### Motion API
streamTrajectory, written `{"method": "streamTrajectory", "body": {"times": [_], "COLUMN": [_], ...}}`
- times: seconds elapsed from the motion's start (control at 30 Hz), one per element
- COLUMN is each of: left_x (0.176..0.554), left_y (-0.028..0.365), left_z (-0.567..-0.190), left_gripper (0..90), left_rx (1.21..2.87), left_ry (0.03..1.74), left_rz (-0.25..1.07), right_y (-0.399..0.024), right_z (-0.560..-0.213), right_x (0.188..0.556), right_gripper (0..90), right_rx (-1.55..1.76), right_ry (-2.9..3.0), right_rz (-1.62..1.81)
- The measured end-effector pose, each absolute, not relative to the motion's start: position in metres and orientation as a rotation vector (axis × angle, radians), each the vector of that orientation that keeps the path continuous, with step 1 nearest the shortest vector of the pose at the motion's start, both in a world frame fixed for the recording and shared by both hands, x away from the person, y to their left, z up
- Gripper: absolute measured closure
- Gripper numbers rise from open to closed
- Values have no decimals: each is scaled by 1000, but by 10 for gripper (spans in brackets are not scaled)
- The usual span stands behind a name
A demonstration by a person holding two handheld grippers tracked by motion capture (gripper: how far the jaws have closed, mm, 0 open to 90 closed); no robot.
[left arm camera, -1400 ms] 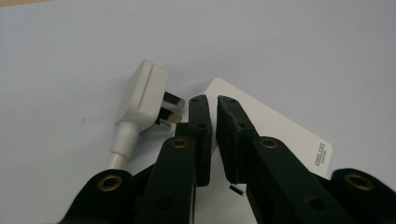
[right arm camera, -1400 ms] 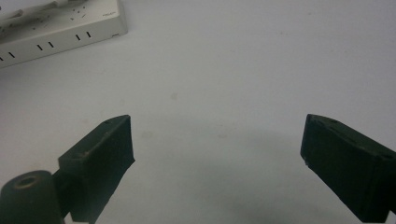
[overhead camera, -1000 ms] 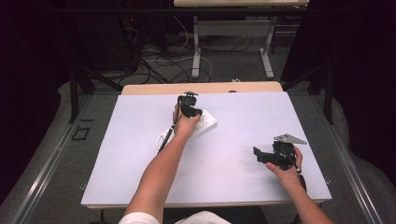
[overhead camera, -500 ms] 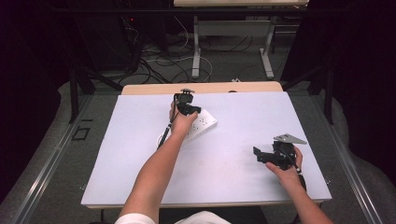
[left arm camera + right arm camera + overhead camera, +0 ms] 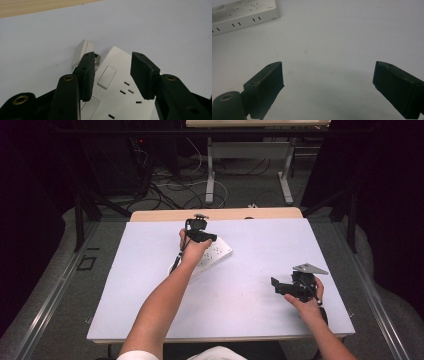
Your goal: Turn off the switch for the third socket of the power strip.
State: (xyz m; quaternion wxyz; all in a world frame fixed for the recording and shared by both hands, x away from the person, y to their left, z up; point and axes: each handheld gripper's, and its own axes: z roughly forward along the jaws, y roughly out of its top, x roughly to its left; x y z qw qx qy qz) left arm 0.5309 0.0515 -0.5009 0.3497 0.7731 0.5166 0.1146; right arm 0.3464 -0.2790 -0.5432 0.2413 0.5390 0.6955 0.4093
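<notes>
A white power strip (image 5: 219, 253) lies slanted on the white table (image 5: 145, 290), in its far middle part. My left gripper (image 5: 206, 237) hovers over the strip's far end, open. In the left gripper view the strip (image 5: 120, 95) shows a switch and several slots between the jaws, and my left gripper (image 5: 113, 72) holds nothing. A white plug (image 5: 82, 48) lies on its side by the strip's end, its metal pins just behind the left jaw. My right gripper (image 5: 278, 285) is open low over the table's near right; in its own view, my right gripper (image 5: 328, 80) spans bare table, with the strip (image 5: 244, 12) far off.
A wooden strip (image 5: 165, 215) runs along the table's far edge. A black cable (image 5: 176, 262) trails from the left gripper beside the forearm. Beyond the table are desk legs (image 5: 210, 175) and loose cables on the floor.
My left gripper has shifted slightly left and away over the power strip. The right gripper has stayed in place.
</notes>
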Motion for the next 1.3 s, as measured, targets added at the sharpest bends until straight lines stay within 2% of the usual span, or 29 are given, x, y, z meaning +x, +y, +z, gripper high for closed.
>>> {"method": "streamTrajectory", "body": {"times": [0.4, 0.77, 1.3], "left_x": [527, 515, 497], "left_y": [54, 52, 51], "left_z": [-495, -486, -476], "left_gripper": [461, 373, 362], "left_rx": [2047, 2132, 2213], "left_ry": [1294, 1234, 1089], "left_rz": [294, 352, 374], "right_y": [-278, -278, -279], "right_z": [-543, -543, -543], "right_x": [346, 346, 346], "right_gripper": [91, 92, 95], "right_rx": [1489, 1491, 1493], "right_ry": [1902, 1902, 1899], "right_rz": [1127, 1128, 1122]}}
